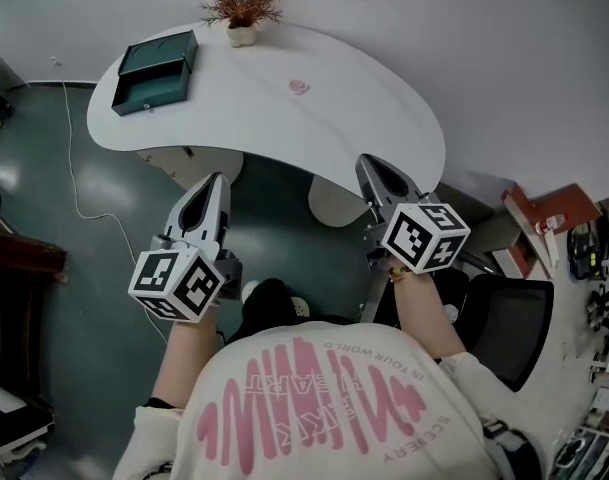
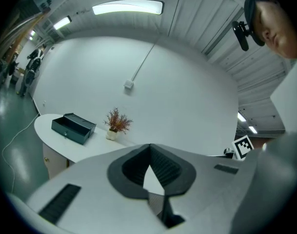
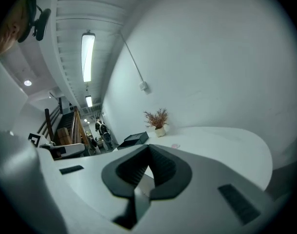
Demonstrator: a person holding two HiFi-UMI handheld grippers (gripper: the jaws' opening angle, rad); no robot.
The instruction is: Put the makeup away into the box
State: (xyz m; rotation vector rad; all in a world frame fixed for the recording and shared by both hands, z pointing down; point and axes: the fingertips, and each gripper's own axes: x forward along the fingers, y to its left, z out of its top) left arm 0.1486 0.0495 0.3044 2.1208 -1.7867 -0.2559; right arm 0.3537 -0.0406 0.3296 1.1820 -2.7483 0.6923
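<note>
light: bright ceiling strips (image 2: 128, 7); even | edges: fisheye bend; dark corners | focus: foreground soft

This looks like an office or studio workroom. A curved white table (image 1: 364, 108) stands against a plain white wall (image 1: 504, 38) on a dark green floor (image 1: 44, 208). A black office chair (image 1: 509, 323) sits near it, and a white cable (image 1: 72, 168) trails over the floor. Long strip lights (image 2: 128, 7) run overhead, and cluttered shelving (image 1: 594, 258) fills the right edge.

Wall (image 1: 504, 28): plain white
Floor (image 1: 34, 218): dark green, glossy
Desk (image 1: 364, 108): white, curved, against wall
Ceiling strip light (image 2: 128, 7): lit
</note>
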